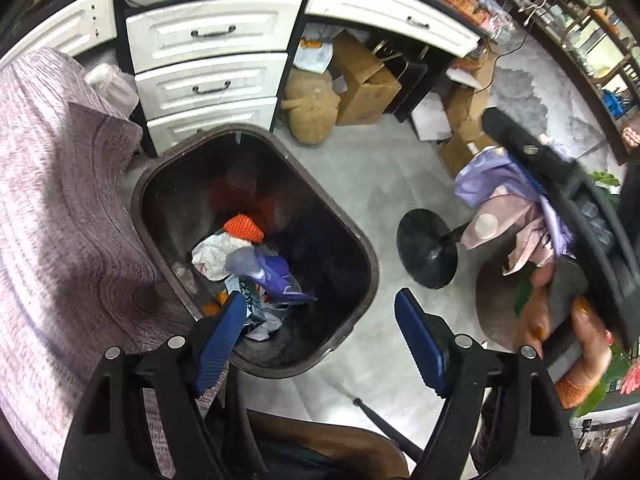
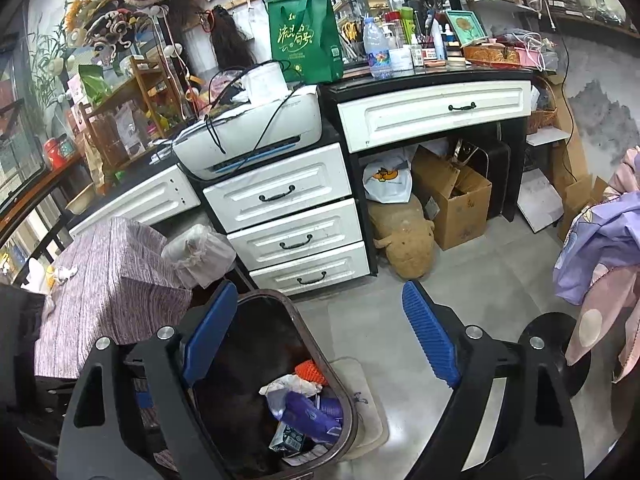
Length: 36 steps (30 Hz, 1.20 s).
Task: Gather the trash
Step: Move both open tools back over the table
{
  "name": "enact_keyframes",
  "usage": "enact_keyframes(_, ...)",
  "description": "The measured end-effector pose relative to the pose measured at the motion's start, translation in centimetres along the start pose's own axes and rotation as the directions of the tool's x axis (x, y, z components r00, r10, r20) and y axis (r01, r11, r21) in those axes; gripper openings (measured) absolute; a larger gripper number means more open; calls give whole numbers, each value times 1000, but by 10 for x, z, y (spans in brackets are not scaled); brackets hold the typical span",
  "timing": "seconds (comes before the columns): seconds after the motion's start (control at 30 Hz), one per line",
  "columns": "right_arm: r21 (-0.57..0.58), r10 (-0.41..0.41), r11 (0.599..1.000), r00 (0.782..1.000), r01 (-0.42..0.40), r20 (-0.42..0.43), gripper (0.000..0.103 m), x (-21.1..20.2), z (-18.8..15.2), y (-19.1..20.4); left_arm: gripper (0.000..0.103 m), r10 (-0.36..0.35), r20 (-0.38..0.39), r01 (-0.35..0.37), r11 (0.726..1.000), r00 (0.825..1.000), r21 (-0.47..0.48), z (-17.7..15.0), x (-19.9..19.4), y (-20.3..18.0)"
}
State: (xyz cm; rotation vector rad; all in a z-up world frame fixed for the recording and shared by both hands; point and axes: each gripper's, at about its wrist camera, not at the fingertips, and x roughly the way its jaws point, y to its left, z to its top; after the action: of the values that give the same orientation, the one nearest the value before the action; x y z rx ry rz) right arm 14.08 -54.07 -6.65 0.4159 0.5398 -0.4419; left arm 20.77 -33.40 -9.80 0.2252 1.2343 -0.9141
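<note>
A dark brown trash bin [image 1: 374, 264] stands on the floor beside a cloth-covered table. Inside lie an orange mesh piece [image 1: 244, 228], crumpled white paper [image 1: 216, 256] and a purple wrapper [image 1: 276, 276]. My left gripper [image 1: 320, 300] hangs above the bin's near side, open, with nothing between its blue pads. In the right wrist view my right gripper [image 2: 320, 288] is open and empty, a little back from the bin [image 2: 288, 308], with the same orange mesh [image 2: 310, 372] and purple wrapper [image 2: 308, 412] below it. A hand [image 1: 580, 332] holds that gripper's black body at the right.
The table with a purple striped cloth [image 1: 60, 200] crowds the bin's left; small white scraps [image 2: 64, 274] lie on it. White drawers [image 1: 208, 76], a printer [image 2: 248, 136], a plush toy [image 1: 312, 112] and cardboard boxes [image 1: 360, 84] stand behind. A black stand base [image 1: 426, 246] and hanging clothes [image 1: 500, 200] are at the right.
</note>
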Motion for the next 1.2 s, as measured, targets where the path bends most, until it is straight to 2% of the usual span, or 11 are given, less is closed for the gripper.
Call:
enact_keyframes(0.13, 4, 6, 1000, 1000, -6, 8, 84, -5, 3, 3, 78, 0, 75, 0, 1000, 997, 7, -9, -28, -2)
enact_keyframes(0.33, -49, 67, 997, 998, -67, 11, 85, -11, 3, 27, 82, 33, 208, -31, 999, 978, -13, -24, -73, 11)
enact_keyframes(0.47, -110, 124, 986, 992, -123, 3, 87, -15, 0, 53, 83, 131, 299, -129, 991, 945, -25, -36, -101, 23)
enact_keyframes(0.6, -195, 187, 963, 982, -184, -4, 89, -22, -5, 87, 88, 188, 358, -182, 982, 915, -48, -50, -124, 40)
enact_keyframes(0.7, -271, 244, 933, 970, -237, -10, 89, -30, -9, 116, 91, 228, 407, -212, 974, 885, -86, -63, -142, 53)
enact_keyframes(0.83, -337, 309, 890, 950, -307, -49, 90, -35, -12, 150, 94, 294, 470, -259, 956, 832, -139, -84, -168, 75)
enact_keyframes(0.9, -356, 347, 865, 934, -353, -82, 90, -36, -16, 166, 95, 325, 509, -286, 945, 797, -156, -94, -183, 84)
enact_keyframes(0.93, -365, 363, 852, 926, -374, -101, 90, -36, -18, 176, 97, 355, 531, -313, 934, 770, -170, -101, -190, 89)
enact_keyframes(1.07, -401, 419, 799, 894, -447, -160, 92, -37, -27, 218, 98, 475, 557, -416, 877, 681, -239, -124, -216, 111)
enact_keyframes(1.17, -439, 464, 744, 862, -504, -203, 93, -37, -35, 253, 98, 575, 526, -469, 817, 627, -335, -139, -233, 139)
enact_keyframes(1.2, -459, 476, 721, 853, -519, -215, 93, -37, -38, 268, 98, 597, 515, -474, 802, 616, -363, -143, -238, 149)
